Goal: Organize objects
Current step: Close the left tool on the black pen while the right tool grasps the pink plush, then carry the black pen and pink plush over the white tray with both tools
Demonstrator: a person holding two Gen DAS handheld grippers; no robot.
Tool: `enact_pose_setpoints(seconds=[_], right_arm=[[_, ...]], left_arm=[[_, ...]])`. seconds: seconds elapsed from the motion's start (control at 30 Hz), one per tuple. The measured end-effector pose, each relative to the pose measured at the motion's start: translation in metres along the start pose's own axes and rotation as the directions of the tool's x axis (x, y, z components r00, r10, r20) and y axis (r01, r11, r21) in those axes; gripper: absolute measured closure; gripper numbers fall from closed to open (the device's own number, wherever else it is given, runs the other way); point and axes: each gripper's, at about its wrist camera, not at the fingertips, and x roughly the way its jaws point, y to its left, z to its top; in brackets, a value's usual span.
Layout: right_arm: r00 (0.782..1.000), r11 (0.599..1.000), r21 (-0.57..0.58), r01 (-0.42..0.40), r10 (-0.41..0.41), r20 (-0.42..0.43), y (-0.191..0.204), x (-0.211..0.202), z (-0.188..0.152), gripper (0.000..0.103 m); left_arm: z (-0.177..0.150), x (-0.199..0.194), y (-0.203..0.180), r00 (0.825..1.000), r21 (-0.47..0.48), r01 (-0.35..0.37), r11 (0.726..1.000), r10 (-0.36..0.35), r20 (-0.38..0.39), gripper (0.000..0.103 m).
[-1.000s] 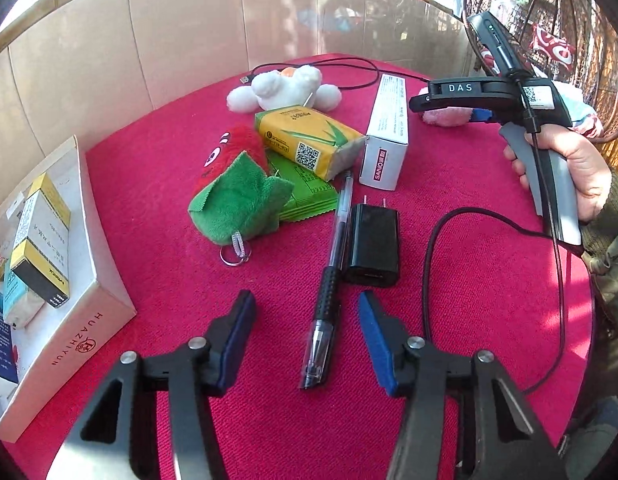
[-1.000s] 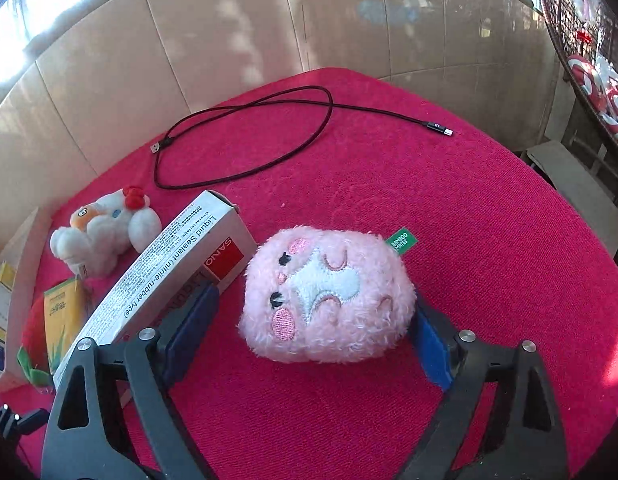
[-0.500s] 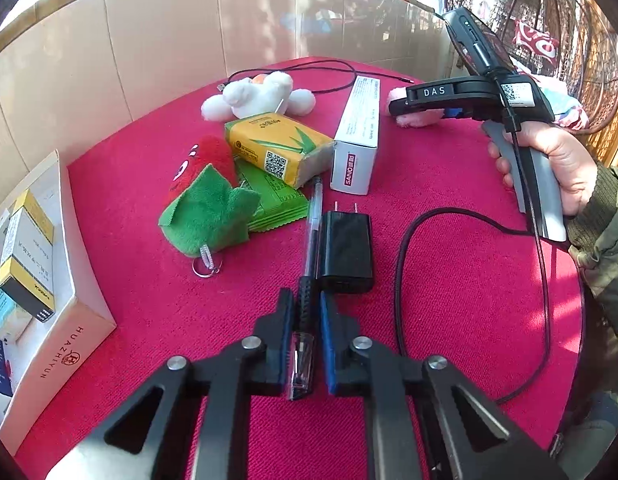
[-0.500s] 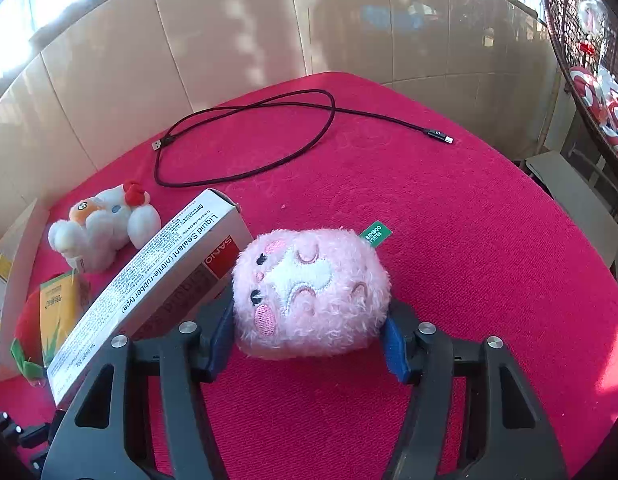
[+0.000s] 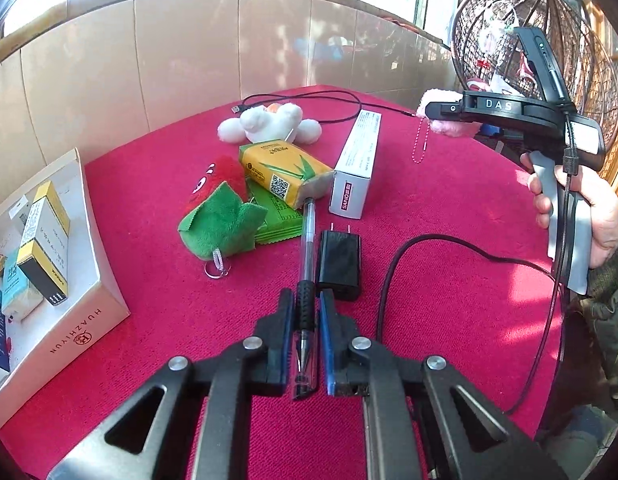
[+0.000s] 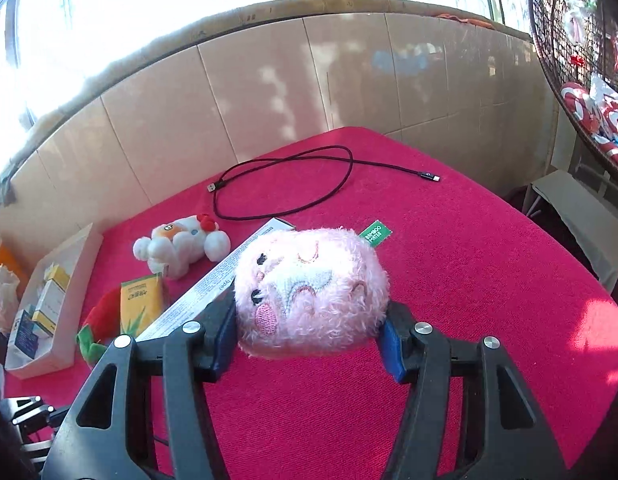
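Observation:
My left gripper [image 5: 303,312] is shut on the black grip of a clear pen [image 5: 308,240] that lies on the red tablecloth, beside a black charger [image 5: 339,264]. My right gripper [image 6: 309,320] is shut on a pink plush toy [image 6: 309,292] and holds it above the table; the same gripper shows in the left wrist view [image 5: 433,114] at the upper right, with the pink plush [image 5: 453,126] and its bead chain hanging. A white open box [image 5: 57,280] with small cartons stands at the left.
On the cloth lie a strawberry plush [image 5: 219,212], a yellow tissue pack [image 5: 285,172], a green sachet [image 5: 279,220], a white Sano box [image 5: 355,164], a white plush [image 5: 269,122] and a black USB cable [image 6: 285,188]. A wicker chair [image 5: 549,40] stands at the right.
My left gripper closed on the pen. My right gripper closed on the pink plush and lifted it off the table.

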Motion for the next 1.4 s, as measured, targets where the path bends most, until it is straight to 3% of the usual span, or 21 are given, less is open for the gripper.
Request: enact_pose_setpoints(seconds=[0.4,1.4], right_arm=[[0.990,0.994,-0.018,-0.111,0.112,0.084,0.028,-0.041,0.007,0.045],[0.966,0.957,-0.159,-0.244,0.255,0.048,0.091,-0.061,0.006,0.045]], left_arm=[[0.002,-0.041,0.003,0.993,-0.029,0.014,0.999,-0.011,0.114,0.092],[-0.001,-0.089,0.033,0.964,-0.140,-0.038,0.989,0.073,0.254,0.093]])
